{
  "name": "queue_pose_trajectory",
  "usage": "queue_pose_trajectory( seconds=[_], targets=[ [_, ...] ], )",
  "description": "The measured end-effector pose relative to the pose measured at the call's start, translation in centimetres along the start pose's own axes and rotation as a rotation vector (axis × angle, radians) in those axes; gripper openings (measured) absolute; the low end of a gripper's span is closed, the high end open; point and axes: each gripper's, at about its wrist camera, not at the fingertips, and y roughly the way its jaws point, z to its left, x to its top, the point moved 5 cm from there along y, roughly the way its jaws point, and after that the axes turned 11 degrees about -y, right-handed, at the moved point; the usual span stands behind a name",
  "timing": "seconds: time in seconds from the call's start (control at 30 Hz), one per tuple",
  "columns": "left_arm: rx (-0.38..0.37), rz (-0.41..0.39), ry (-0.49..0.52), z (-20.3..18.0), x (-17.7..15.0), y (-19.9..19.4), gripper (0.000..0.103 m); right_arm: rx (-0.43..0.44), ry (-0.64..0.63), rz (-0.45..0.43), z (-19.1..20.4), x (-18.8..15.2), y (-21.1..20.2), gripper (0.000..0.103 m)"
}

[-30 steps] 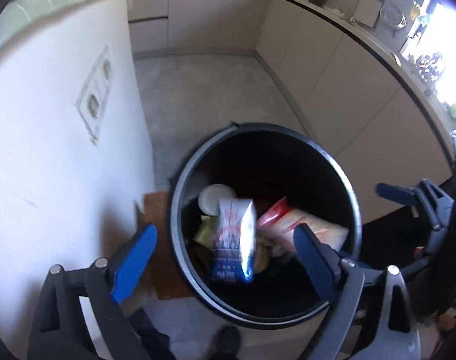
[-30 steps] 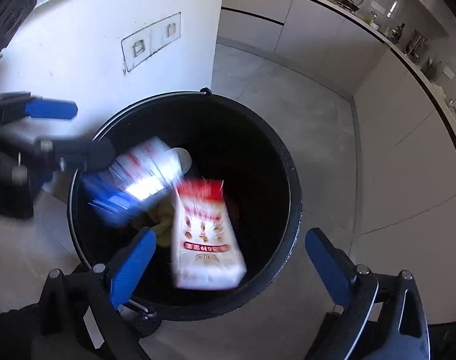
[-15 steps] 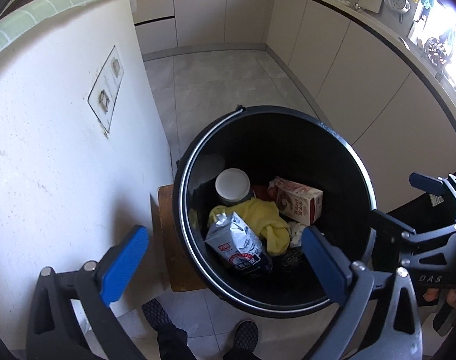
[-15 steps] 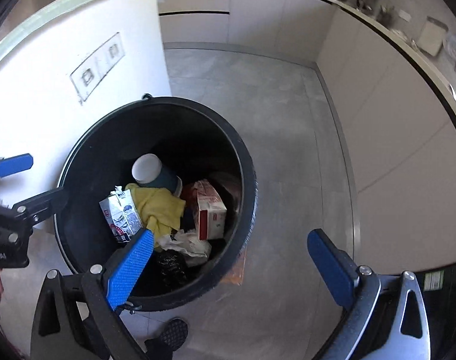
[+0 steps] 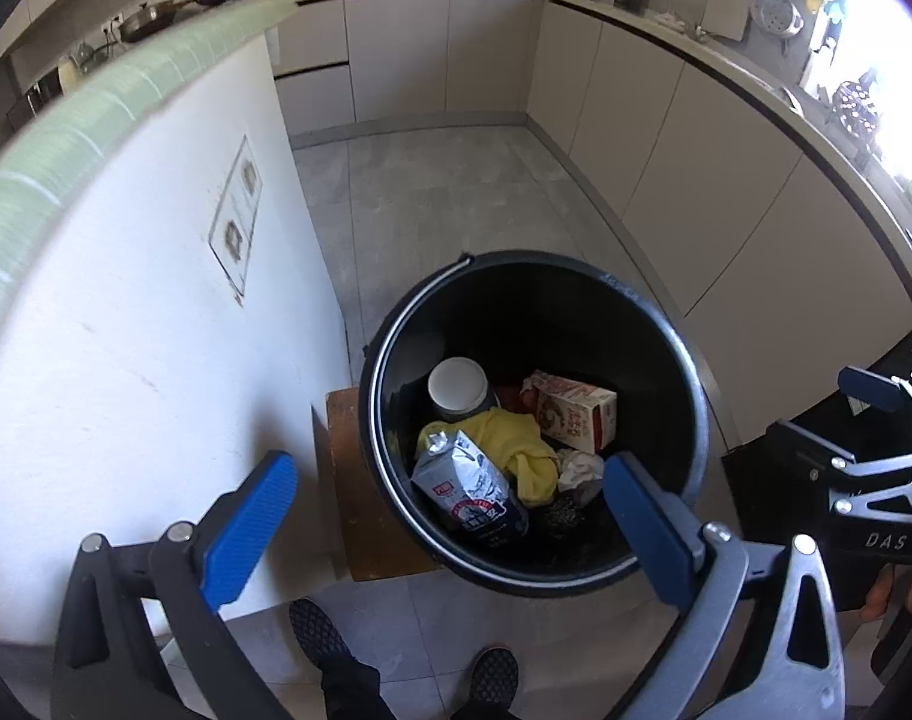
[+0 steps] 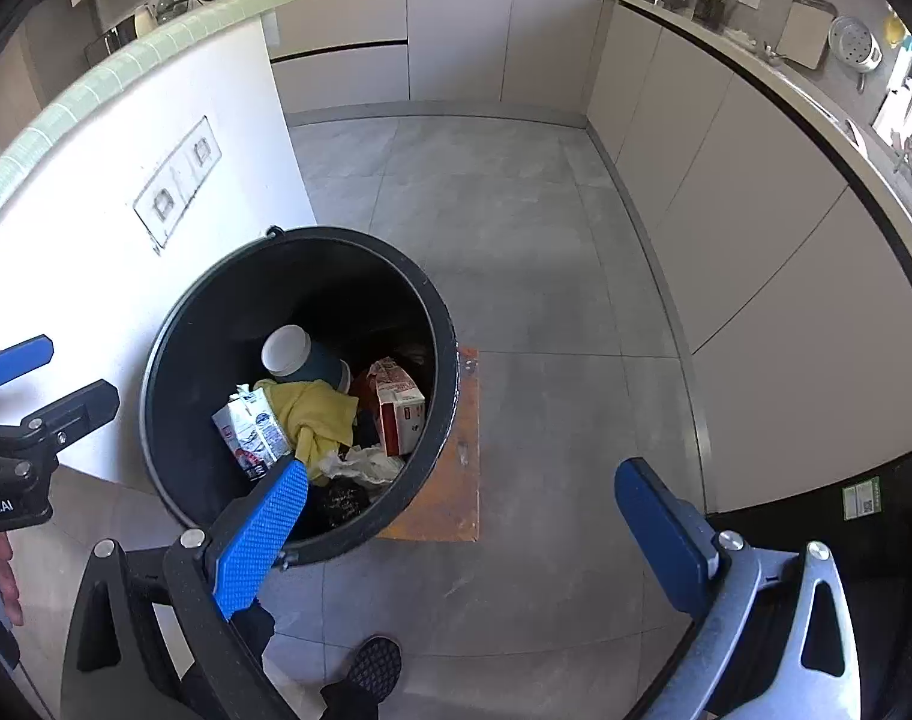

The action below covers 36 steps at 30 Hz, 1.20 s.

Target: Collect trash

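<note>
A black round bin (image 5: 703, 420) stands on the floor below both grippers. In it lie a blue and white carton (image 5: 468, 489), a red and white carton (image 5: 576, 414), a yellow cloth (image 5: 510, 438), a white-lidded cup (image 5: 456, 384) and crumpled paper (image 5: 579, 468). My left gripper (image 5: 447, 468) hangs open above the bin's near side with nothing between its blue pads. My right gripper (image 6: 462, 474) is open and empty too, above the bin's (image 6: 450, 360) right rim and the floor. In the right wrist view the two cartons (image 6: 249, 429) (image 6: 399, 414) rest apart.
The bin sits on a brown mat (image 6: 456, 480) against a white island wall with sockets (image 5: 234, 222). Pale cabinets (image 6: 756, 240) line the back and right. Grey tiled floor (image 6: 516, 210) lies beyond the bin. A person's dark shoes (image 5: 492, 672) are at the bottom edge.
The two cartons, falling a second ago, now lie still in the bin. Both grippers have lifted and drawn back; the bin looks smaller, and it has slid left in the right wrist view.
</note>
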Motion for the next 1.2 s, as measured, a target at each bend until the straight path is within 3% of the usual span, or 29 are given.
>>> queue_pose_trajectory(
  seconds=[0.27, 0.4, 0.47, 0.57, 0.73, 1.0, 1.2],
  targets=[
    [-0.006, 0.007, -0.010, 0.0, -0.1, -4.1, 0.103, 0.013, 0.028, -0.047, 0.4, 0.4, -5.2, 0.103],
    [-0.062, -0.017, 0.007, -0.7, -0.6, -8.3, 0.102, 0.017, 0.036, -0.081, 0.7, 0.7, -8.6, 0.103],
    [-0.040, -0.046, 0.022, -1.4, -1.0, -10.4, 0.102, 0.028, 0.031, -0.105, 1.3, 0.8, -10.6, 0.103],
    [-0.064, -0.078, 0.033, -2.1, -1.3, -13.5, 0.102, 0.019, 0.027, -0.135, 1.9, 1.0, -13.1, 0.103],
    [-0.054, -0.138, -0.007, -0.7, -0.9, -17.5, 0.102, 0.000, 0.021, -0.183, 2.2, 1.0, -17.2, 0.103],
    [-0.052, -0.190, -0.042, 1.7, -1.7, -21.2, 0.102, -0.001, -0.003, -0.232, 3.7, 0.5, -22.0, 0.103],
    [-0.021, -0.272, -0.084, 3.0, -1.0, -23.7, 0.102, 0.018, -0.023, -0.275, 5.7, -0.1, -25.0, 0.103]
  ],
)
